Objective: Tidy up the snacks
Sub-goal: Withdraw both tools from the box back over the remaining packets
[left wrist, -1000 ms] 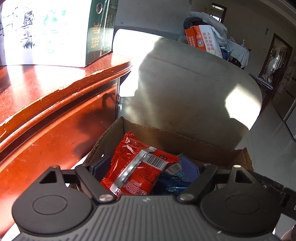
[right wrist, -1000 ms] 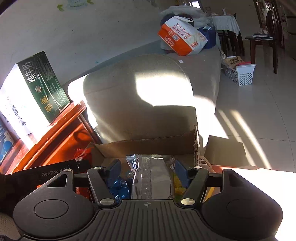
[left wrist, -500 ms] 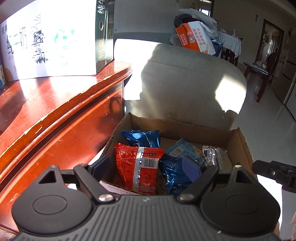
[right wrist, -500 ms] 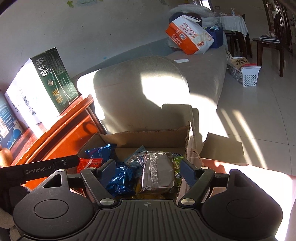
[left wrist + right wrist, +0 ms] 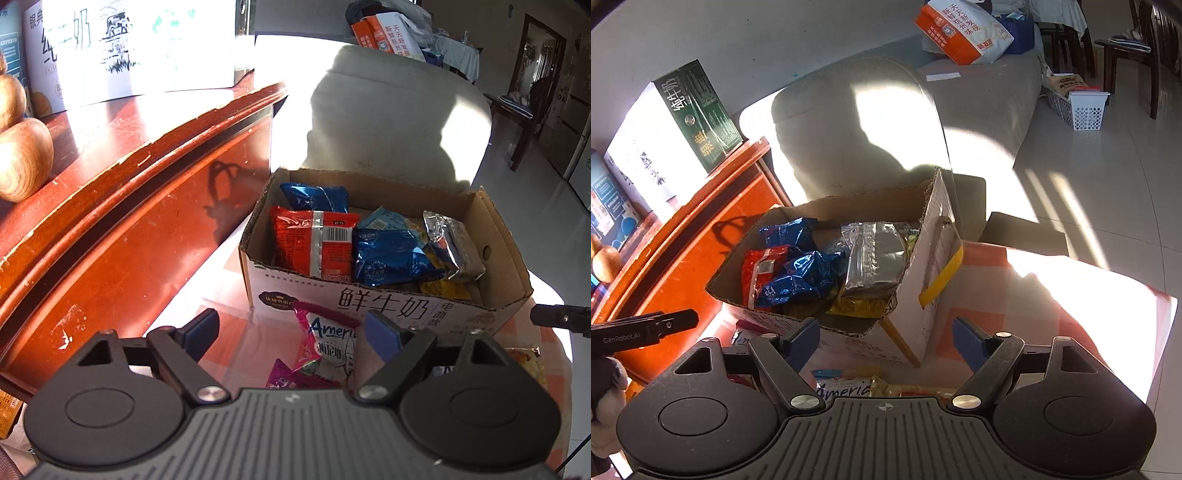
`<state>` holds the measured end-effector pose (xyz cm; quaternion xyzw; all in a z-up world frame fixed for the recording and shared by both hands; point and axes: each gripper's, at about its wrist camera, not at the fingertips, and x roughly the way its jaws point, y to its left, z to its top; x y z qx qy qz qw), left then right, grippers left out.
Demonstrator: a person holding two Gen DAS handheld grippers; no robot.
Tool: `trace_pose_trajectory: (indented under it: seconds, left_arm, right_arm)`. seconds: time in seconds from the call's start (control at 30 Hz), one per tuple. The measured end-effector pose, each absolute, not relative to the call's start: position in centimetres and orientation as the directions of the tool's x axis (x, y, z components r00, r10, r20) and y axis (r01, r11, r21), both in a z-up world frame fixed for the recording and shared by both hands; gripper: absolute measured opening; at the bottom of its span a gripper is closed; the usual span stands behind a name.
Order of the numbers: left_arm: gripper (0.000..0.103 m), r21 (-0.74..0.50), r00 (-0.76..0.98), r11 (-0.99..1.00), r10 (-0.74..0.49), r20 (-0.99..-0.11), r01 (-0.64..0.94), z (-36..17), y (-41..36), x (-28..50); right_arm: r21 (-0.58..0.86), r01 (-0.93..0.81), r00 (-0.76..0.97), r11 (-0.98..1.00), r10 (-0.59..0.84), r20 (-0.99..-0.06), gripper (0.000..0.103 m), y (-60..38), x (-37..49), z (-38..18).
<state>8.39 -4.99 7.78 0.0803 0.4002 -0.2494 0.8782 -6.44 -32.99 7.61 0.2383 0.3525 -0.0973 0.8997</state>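
Both grippers have drawn back from the cardboard box (image 5: 388,306): the left gripper (image 5: 291,328) is spread and empty, and the right gripper (image 5: 882,341) is opening with nothing between its jaws, its silver packet (image 5: 875,258) left in the box at mid-frame. Nearest, low centre, a pink-and-white packet (image 5: 325,339) reading "Ameri…" remains outside, so sorting appears unfinished. Beyond it the box front reads "鲜牛奶"; the milk carton (image 5: 129,48) at upper left shows "奶".

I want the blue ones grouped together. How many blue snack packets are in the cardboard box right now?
3 visible: a dark blue packet at the back left corner of the box, a light blue packet mid-back, and a large dark blue packet in the centre front. Others may lie underneath.
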Motion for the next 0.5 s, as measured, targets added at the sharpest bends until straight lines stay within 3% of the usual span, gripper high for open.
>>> trace_pose_trajectory:
  seconds: [0.23,0.5]
  left_arm:
    - [0.085,-0.033,0.485,0.828,-0.36,-0.797,0.56,4.2,-4.6,7.2]
    - [0.086,0.033,0.446,0.767,-0.336,-0.83,0.641,1.8,-4.9,5.1]
  right_arm:
    - [0.396,0.399,0.646,0.827,0.052,-0.761,0.081,-34.4,-6.5,3.6]
    - [0.39,0.42,0.646,0.819,0.032,-0.763,0.082,-34.9,-6.3,2.2]
